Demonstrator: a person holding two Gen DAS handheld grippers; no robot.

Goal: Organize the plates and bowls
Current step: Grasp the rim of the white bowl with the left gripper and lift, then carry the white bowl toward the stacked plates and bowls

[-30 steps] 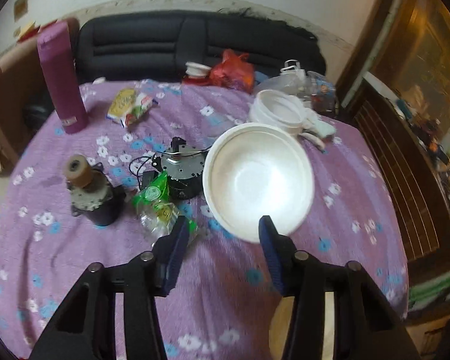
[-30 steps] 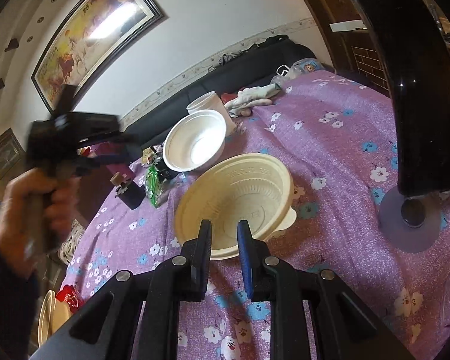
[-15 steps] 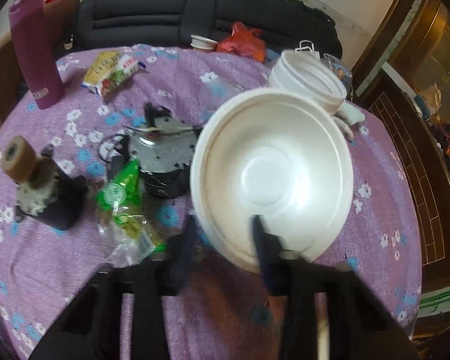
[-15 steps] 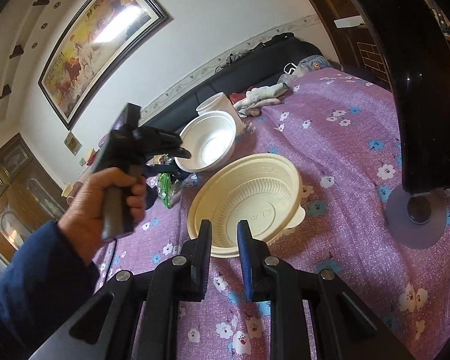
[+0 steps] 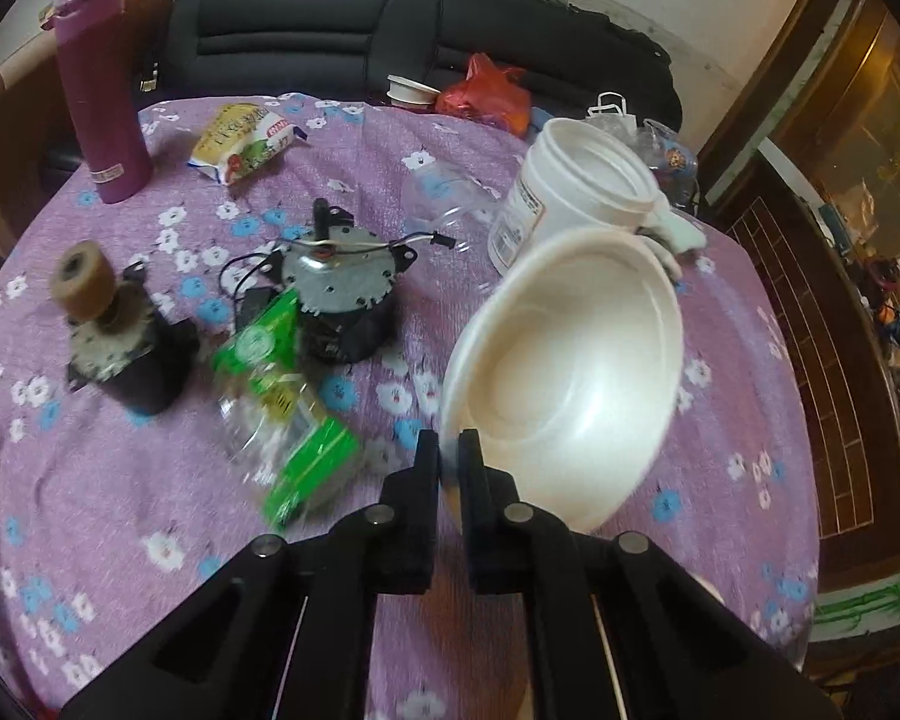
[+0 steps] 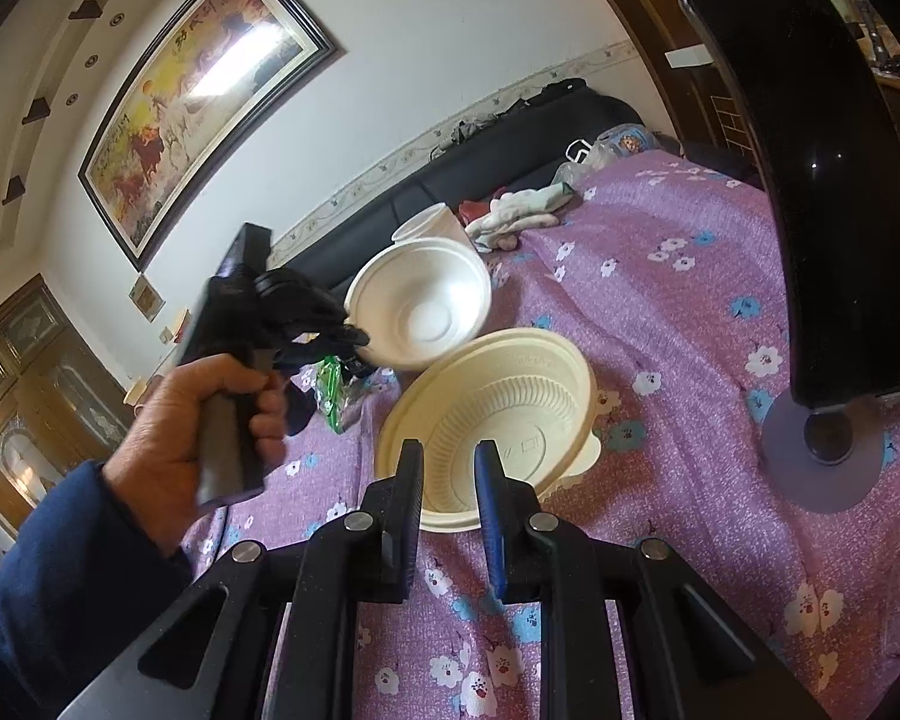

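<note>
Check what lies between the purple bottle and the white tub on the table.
In the left wrist view, a snack packet lies between the purple bottle and the white tub, then bare cloth.

White bowl (image 5: 570,384): round, plain white, disposable type, with a flat circular base ring inside and a rolled rim. It is empty. It is tilted, its opening turned partly sideways, and raised off the purple floral tablecloth (image 5: 90,510); its near rim is pinched between the left gripper's (image 5: 448,462) closed fingers. In the right wrist view the same white bowl (image 6: 426,306) sits above and behind the cream bowl (image 6: 492,420).

Cream bowl: pale yellow plastic, wide flat rim, ribbed inner wall, small tab on the right edge. It is empty, upright, resting on the tablecloth.
</note>
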